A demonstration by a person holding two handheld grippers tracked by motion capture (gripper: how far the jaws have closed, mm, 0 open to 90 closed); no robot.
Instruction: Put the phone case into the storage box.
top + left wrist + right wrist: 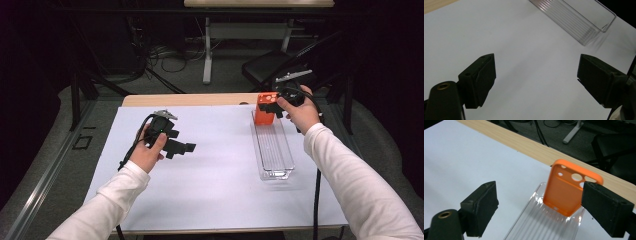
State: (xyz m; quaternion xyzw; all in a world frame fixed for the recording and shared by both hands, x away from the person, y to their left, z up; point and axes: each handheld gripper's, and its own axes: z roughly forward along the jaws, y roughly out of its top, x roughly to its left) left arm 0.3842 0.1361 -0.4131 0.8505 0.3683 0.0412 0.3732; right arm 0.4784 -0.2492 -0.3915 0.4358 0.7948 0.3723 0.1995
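Orange phone case standing in the far end of a clear tray, with both tongs released.

The worktop (210, 165) is covered by a white sheet, with a strip of bare wood along its far edge. A clear ribbed tray (273, 150) lies lengthwise near the right edge. An orange phone case (569, 190) stands upright and slightly tilted in the tray's far end, its camera cut-outs at the top. The right tongs (544, 207) are spread wide around the case; the right jaw is at the case's edge, though whether it touches cannot be told. The left tongs (536, 80) hang released over bare white sheet toward the left side, well apart from the tray, gripping nothing.
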